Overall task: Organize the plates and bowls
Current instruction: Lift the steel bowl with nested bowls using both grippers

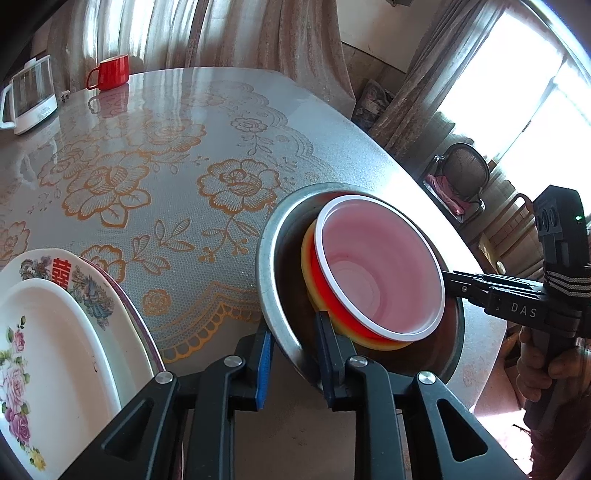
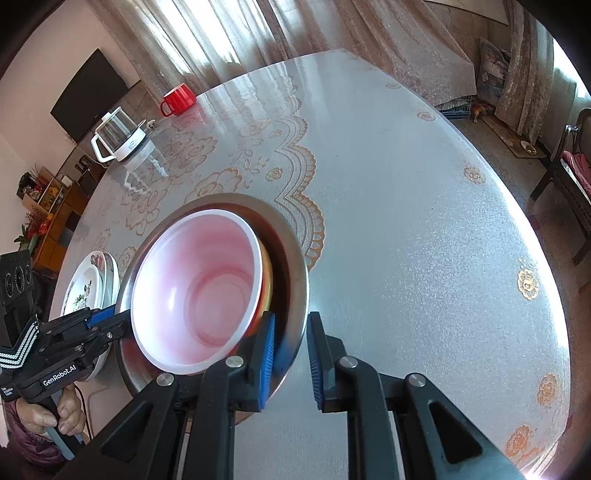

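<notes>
Stacked plates (image 1: 55, 332) crowd the steel basin's (image 1: 273, 236) left; beyond lies open tabletop (image 1: 166, 147).

Red mug (image 1: 109, 72) near a glass kettle (image 1: 29, 96) (white base), floral tablecloth (image 1: 177, 177), curtains (image 1: 258, 33), chair (image 1: 463, 177)

On the worktop (image 1: 184, 122) sits a metal basin (image 1: 269, 258), near the front edge. In it rest 2 nested bowls: the inner bowl (image 1: 376, 273) sits inside the outer bowl (image 1: 314, 254). The left tongs (image 1: 295, 354) straddle the basin's near rim, one finger inside, one outside. The right tongs (image 2: 291, 350) straddle its rim on the opposite side. Just left of the basin lies a stack of plates (image 1: 55, 332). Far behind, at the worktop's back edge, stands a mug (image 1: 110, 72), with a kettle (image 1: 29, 99) to its left.
</notes>
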Demonstrator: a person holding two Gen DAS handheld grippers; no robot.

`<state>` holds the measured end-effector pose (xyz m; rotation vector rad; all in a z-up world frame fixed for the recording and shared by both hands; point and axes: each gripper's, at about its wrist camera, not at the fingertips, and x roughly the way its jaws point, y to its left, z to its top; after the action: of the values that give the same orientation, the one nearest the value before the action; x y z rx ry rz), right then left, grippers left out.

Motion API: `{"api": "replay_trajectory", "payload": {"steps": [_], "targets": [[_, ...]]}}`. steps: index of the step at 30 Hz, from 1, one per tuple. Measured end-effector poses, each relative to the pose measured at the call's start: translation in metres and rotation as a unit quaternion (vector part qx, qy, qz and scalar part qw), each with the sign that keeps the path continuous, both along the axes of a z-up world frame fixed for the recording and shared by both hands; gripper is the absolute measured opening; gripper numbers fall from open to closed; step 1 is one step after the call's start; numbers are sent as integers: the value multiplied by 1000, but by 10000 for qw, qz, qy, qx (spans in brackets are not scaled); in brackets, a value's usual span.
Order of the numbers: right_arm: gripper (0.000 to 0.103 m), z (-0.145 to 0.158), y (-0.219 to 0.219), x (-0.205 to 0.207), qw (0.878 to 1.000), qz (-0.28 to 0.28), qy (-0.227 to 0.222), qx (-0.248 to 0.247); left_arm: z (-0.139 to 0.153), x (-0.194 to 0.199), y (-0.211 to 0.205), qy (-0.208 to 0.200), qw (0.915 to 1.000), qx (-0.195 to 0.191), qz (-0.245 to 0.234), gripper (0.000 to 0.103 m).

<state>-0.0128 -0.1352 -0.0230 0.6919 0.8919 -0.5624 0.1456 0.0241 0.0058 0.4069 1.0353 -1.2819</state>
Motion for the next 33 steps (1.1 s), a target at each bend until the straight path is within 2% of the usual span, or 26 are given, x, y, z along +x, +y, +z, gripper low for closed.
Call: {"api": "replay_trajectory", "payload": {"steps": [7, 16, 19, 24, 33], "targets": [[15, -6, -2, -1, 9997, 22, -101, 232, -1, -2, 1, -103, 9999, -40, 115, 22], [15, -10, -1, 4, 9997, 125, -60, 191, -5, 0, -1, -344, 9990, -202, 201, 22], [15, -11, -1, 6, 9997, 155, -37, 208, -8, 3, -5, -265, 9991, -185, 257, 22], [15, -13, -2, 6, 9996, 173, -5, 221, -2, -6, -3, -439, 9984, -281, 213, 20], [15, -16, 2, 7, 9995, 163, 51, 273, 1, -9, 4, -471, 9982, -314, 220, 19]]}}
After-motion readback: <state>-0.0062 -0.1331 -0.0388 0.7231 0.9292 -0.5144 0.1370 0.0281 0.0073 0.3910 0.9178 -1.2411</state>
